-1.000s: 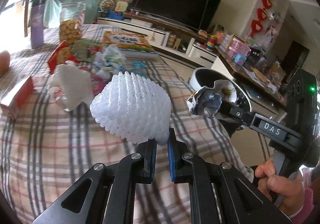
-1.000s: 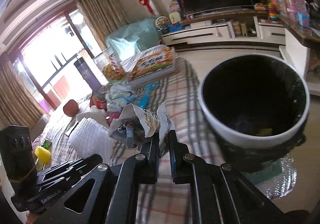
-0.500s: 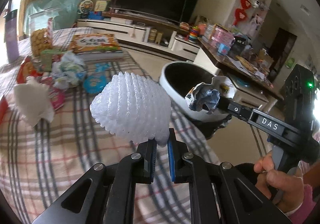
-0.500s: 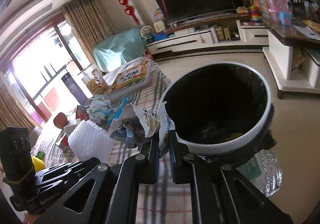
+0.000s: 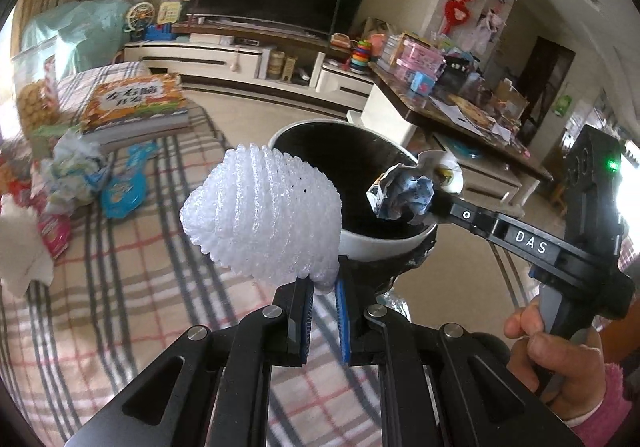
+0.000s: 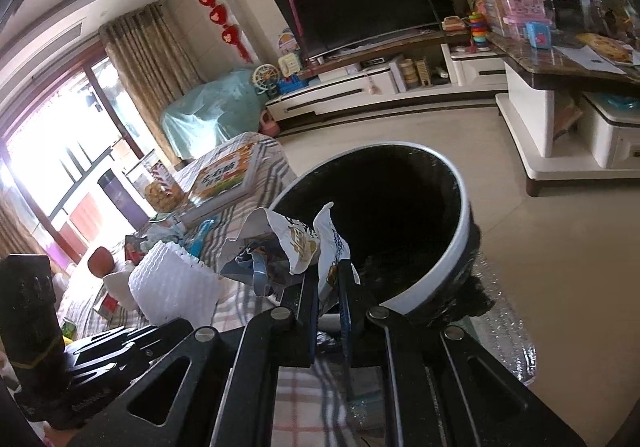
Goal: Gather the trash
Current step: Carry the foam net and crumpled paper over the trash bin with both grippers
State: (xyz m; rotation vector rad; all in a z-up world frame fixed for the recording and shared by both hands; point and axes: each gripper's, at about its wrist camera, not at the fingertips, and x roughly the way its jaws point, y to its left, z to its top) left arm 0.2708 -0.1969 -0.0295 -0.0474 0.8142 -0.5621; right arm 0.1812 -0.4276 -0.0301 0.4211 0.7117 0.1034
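Living room, plaid-covered tabletop (image 5: pixel 120 287), TV along the far wall. Left tongs (image 5: pixel 322 311) clenched on the lower edge of a white foam fruit net (image 5: pixel 260 215), held above the cloth, just beside the bin. Right tongs (image 6: pixel 329 283) clenched on a crumpled snack wrapper (image 6: pixel 296 243), raised at the rim of the black bin with white rim (image 6: pixel 452 247). Bin stands on the floor against the tabletop edge. More wrappers (image 5: pixel 72 175) and a book (image 5: pixel 136 103) lie farther back on the cloth.
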